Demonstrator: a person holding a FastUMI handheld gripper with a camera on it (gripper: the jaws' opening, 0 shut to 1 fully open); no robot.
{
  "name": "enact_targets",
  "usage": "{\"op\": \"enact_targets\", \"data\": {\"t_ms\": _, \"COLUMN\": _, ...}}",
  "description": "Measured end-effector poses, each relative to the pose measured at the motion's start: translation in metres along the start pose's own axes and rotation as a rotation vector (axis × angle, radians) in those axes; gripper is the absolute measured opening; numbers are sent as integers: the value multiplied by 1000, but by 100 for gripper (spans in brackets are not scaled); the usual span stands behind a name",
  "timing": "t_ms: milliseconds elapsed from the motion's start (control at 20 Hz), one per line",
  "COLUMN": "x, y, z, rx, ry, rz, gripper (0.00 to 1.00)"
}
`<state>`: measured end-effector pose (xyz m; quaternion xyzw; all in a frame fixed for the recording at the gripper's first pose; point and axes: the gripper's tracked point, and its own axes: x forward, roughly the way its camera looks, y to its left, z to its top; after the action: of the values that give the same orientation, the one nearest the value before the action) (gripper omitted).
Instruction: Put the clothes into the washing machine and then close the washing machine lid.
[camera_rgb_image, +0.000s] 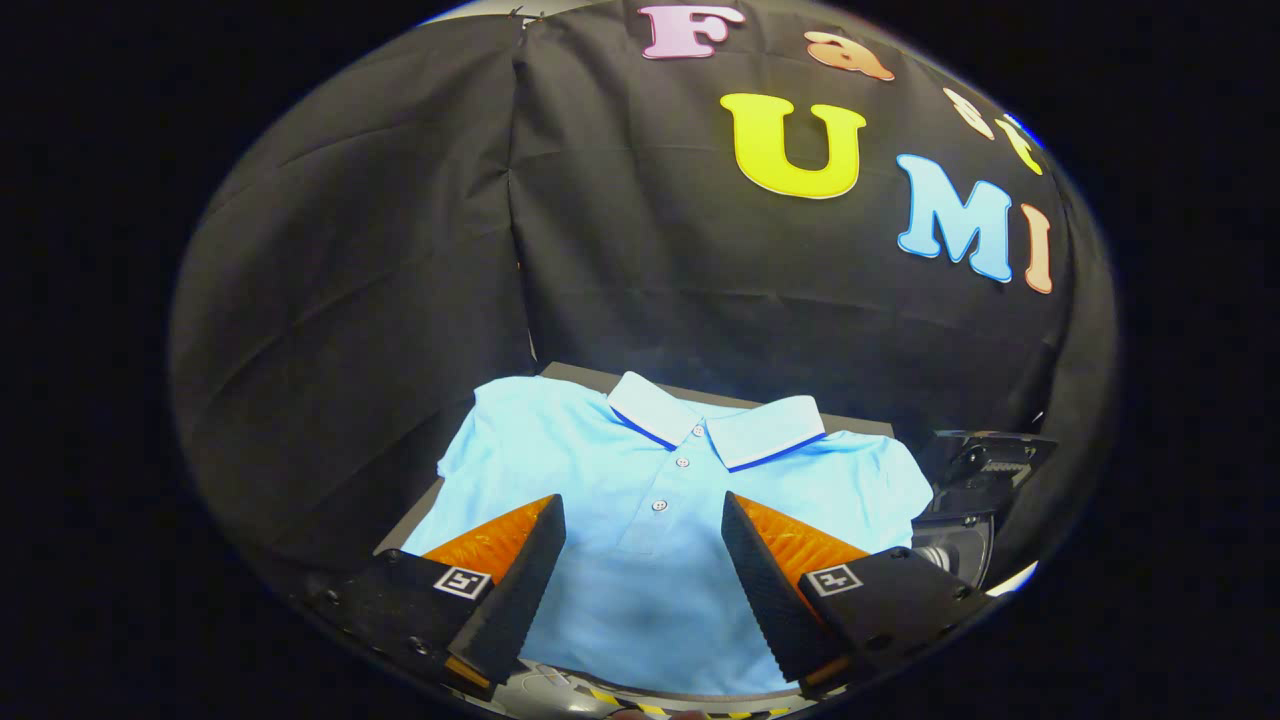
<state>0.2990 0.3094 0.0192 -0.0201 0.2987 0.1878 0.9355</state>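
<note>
My tongs (643, 560) stand wide above the light-blue polo shirt (640, 480); advise gripping below its collar (715, 420), gathering fabric.

The tongs (643, 520) stand spread wide with nothing between their fingers, and the way ahead onto the flat light-blue polo shirt (650, 540) is free. Beyond the shirt the black cloth wall (700, 300) closes off. A dark machine part (975, 480) crowds the right finger's side.
</note>
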Motion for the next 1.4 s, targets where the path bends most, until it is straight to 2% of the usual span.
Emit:
{"op": "enact_targets", "data": {"t_ms": 400, "x": 26, "y": -9, "z": -44, "rx": -31, "ry": 62, "rz": -37, "gripper": 98}}
{"op": "enact_targets", "data": {"t_ms": 750, "x": 28, "y": -5, "z": -45, "rx": -20, "ry": 44, "rz": -1, "gripper": 94}}
{"op": "enact_targets", "data": {"t_ms": 850, "x": 28, "y": -1, "z": -45, "rx": -11, "ry": 54, "rz": 35, "gripper": 94}}
{"op": "enact_targets", "data": {"t_ms": 1000, "x": 27, "y": 1, "z": -43, "rx": -3, "ry": 53, "rz": 40, "gripper": 27}}
{"op": "enact_targets", "data": {"t_ms": 1100, "x": 29, "y": 0, "z": -40, "rx": -18, "ry": 51, "rz": 36, "gripper": 27}}
{"op": "enact_targets", "data": {"t_ms": 1200, "x": 30, "y": -3, "z": -41, "rx": 20, "ry": 35, "rz": 28, "gripper": 2}}
{"op": "enact_targets", "data": {"t_ms": 1400, "x": 21, "y": 3, "z": -42, "rx": 15, "ry": 62, "rz": 47, "gripper": 2}}
